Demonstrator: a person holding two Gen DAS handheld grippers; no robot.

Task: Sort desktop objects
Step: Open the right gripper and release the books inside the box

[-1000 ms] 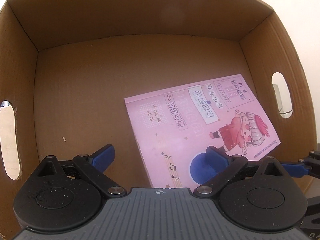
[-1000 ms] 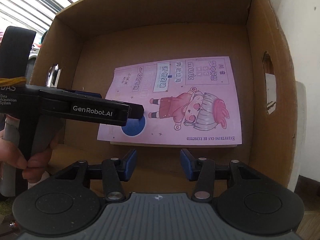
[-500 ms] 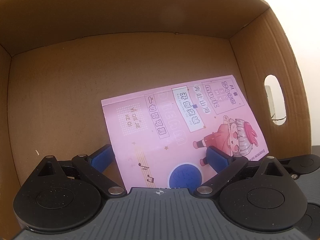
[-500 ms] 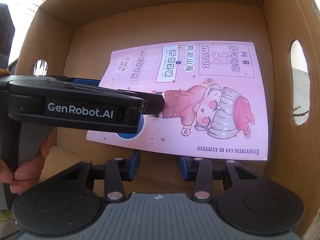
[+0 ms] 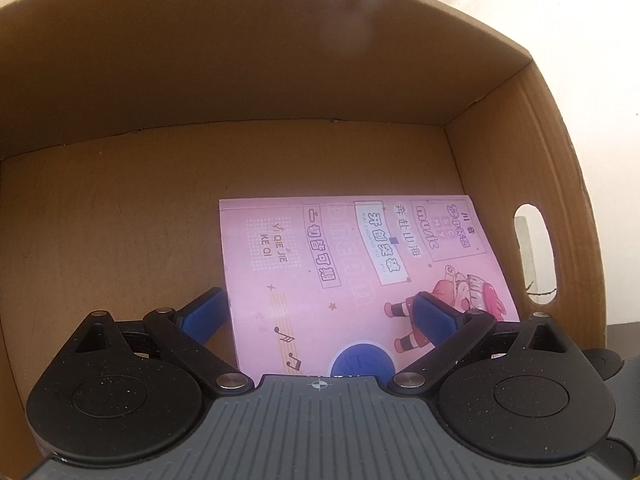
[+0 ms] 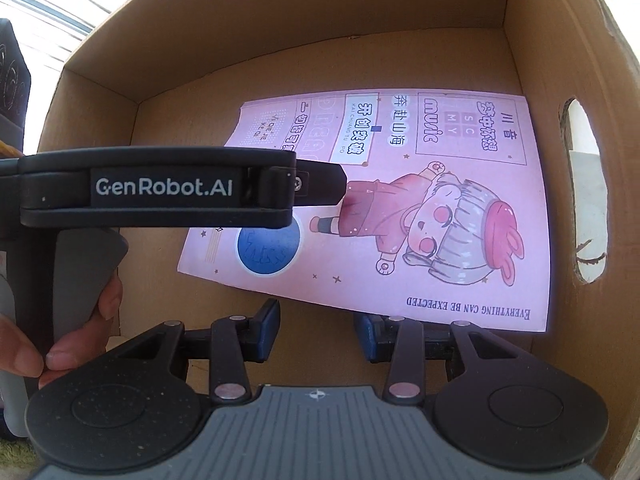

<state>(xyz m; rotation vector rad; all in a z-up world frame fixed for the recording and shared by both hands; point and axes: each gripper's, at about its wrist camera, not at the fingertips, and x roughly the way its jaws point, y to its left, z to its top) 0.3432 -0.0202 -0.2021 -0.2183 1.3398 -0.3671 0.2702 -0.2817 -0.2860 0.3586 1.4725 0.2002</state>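
A pink book lies flat on the floor of an open cardboard box, pushed toward the right wall, the one with the oval handle hole. Its far right corner sits close to that wall; the left part of the box floor is bare. The cover shows a cartoon child in a red cap, a blue disc near the near-left corner, panels of Chinese characters, the word "music", and a line reading "EVERYTHING CAN BE EXPECTED" along the near edge.

The left gripper hangs above the book's near-left part, pointing steeply down. Its blue pads stand wide apart — one over the bare cardboard just left of the book's edge, the other over the cartoon figure's legs. Nothing is between them and they touch nothing. In the right wrist view this same gripper crosses from the left, its black body lettered "GenRobot.AI", with a hand curled round the grey grip below.

The right gripper hovers over the near strip of box floor, just short of the book's near edge. Its pads are partly open with a modest gap — empty, holding nothing.
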